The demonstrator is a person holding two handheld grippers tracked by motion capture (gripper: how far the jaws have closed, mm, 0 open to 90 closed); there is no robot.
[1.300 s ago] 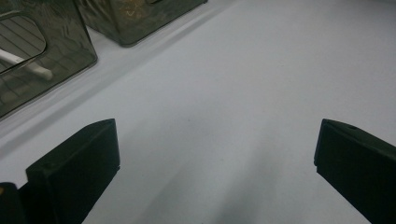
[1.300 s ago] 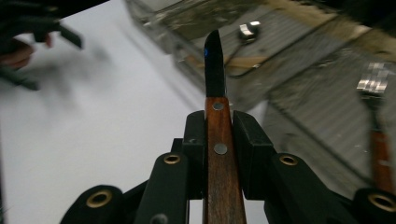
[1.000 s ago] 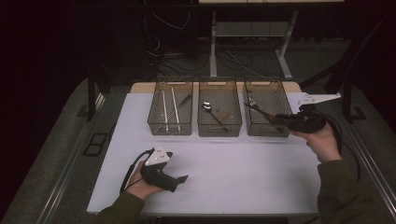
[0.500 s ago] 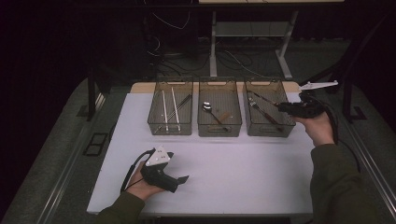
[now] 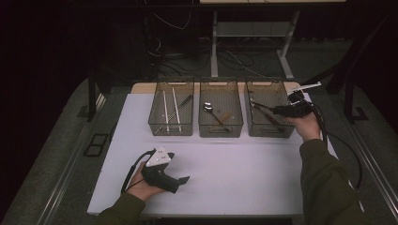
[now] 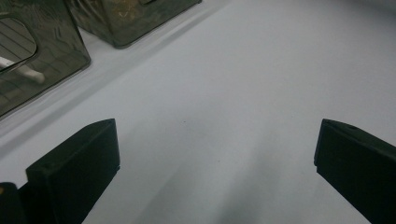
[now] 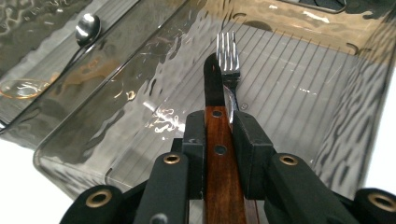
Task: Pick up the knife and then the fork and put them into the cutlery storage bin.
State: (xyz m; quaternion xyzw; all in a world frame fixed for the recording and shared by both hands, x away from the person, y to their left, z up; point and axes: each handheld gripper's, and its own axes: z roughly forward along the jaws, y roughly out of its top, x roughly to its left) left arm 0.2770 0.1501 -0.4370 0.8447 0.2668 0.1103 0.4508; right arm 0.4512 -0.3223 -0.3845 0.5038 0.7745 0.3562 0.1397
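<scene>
A fork (image 7: 227,56) with a wooden handle (image 7: 219,154) is clamped between the pads of my right gripper (image 7: 219,135). Its tines point into the rightmost smoky plastic bin (image 7: 327,46). From above, the right gripper (image 5: 278,111) sits at that bin's (image 5: 267,132) right rim, and the fork (image 5: 257,104) slants over its inside. My left gripper (image 5: 185,179) rests low on the white table (image 5: 244,173) near the front left. Its jaws stand wide apart around bare table (image 6: 217,154).
Three bins stand in a row at the back of the table. The middle bin (image 5: 220,132) holds a spoon (image 5: 208,108), and the left bin (image 5: 171,131) holds long thin utensils (image 5: 165,110). The right gripper's cable (image 5: 349,154) trails off the right edge.
My right hand has shifted toward the right bin and sunk a little, carrying the fork over its inside. The left hand has stayed put.
</scene>
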